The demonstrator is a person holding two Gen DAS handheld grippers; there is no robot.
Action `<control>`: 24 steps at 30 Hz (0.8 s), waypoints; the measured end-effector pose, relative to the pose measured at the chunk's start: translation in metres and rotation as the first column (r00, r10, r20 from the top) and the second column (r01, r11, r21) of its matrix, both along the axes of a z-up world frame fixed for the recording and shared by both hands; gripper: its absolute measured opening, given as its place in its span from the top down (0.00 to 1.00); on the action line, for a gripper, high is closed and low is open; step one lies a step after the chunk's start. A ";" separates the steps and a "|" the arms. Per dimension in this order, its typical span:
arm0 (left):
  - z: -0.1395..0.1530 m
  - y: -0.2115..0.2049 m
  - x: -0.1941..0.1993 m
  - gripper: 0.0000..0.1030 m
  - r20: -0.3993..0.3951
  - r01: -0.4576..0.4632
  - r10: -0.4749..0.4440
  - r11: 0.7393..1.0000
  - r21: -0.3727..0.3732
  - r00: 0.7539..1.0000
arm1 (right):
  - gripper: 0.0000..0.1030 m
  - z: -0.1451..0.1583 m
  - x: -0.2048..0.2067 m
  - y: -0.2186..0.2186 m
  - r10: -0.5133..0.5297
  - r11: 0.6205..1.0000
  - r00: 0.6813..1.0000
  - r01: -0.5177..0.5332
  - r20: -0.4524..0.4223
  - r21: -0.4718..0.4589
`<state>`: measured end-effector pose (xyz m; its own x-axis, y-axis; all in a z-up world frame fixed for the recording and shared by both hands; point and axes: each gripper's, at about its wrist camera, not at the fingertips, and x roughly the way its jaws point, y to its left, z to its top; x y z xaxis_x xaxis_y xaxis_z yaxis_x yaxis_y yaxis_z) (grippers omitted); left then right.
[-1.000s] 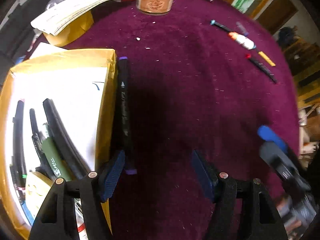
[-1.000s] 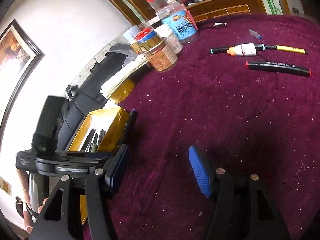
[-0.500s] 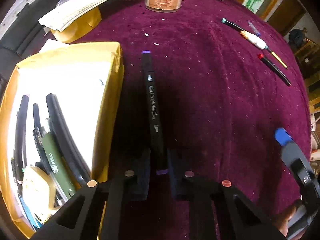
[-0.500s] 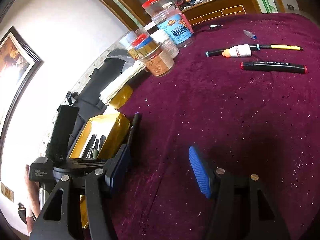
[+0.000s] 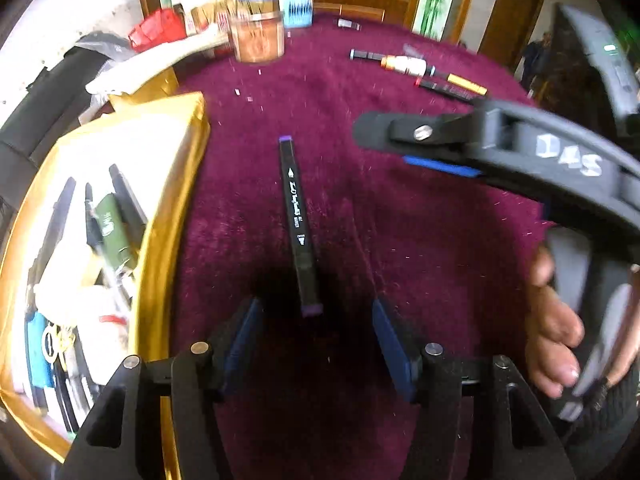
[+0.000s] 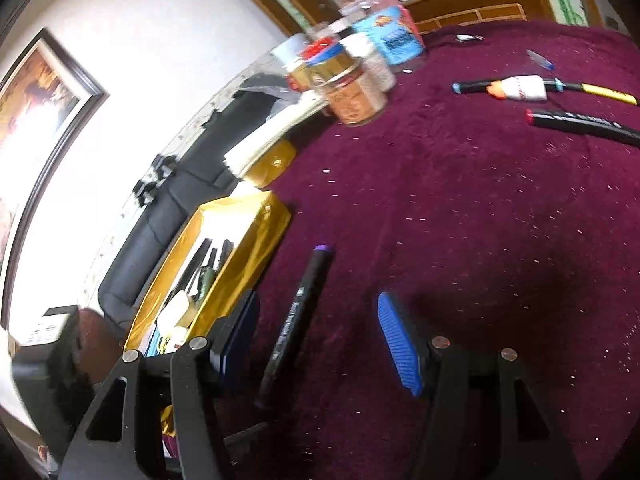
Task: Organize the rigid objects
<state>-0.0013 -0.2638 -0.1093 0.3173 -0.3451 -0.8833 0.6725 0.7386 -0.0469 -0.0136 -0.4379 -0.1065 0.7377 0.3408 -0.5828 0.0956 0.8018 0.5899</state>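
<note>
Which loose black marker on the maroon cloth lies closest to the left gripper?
The black marker with purple end caps, just ahead of the open left gripper; the red-capped one lies far off.

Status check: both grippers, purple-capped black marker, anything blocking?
Left gripper just reopened, empty. Right gripper open, empty. Purple-capped black marker flat on maroon cloth, beside gold box. Nothing blocking.

Black purple-capped marker (image 5: 298,224) on maroon cloth (image 5: 420,240) beside gold box (image 5: 176,184).

White "D4S" shows on the black arm of the right gripper (image 5: 440,162) in the left wrist view. The black marker (image 5: 298,224) carries white print with arrow marks, too blurred to read. Jar labels unreadable.
</note>
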 end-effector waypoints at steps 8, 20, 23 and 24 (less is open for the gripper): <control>0.033 0.080 0.003 0.22 0.105 -0.119 0.132 0.986 -0.117 0.986 | 0.35 0.027 -0.006 0.045 0.090 0.989 0.993 -0.080 0.079 -0.126; 0.033 0.148 0.031 0.19 0.032 -0.248 0.257 0.953 -0.173 0.966 | 0.31 0.067 0.023 0.131 0.205 0.958 0.979 -0.204 -0.014 -0.200; 0.037 0.172 0.035 0.19 -0.002 -0.265 0.270 0.945 -0.192 0.963 | 0.31 0.072 0.033 0.160 0.243 0.933 0.967 -0.253 -0.072 -0.257; 0.040 0.179 0.038 0.19 -0.013 -0.256 0.259 0.945 -0.201 0.966 | 0.31 0.074 0.036 0.169 0.258 0.921 0.963 -0.271 -0.083 -0.279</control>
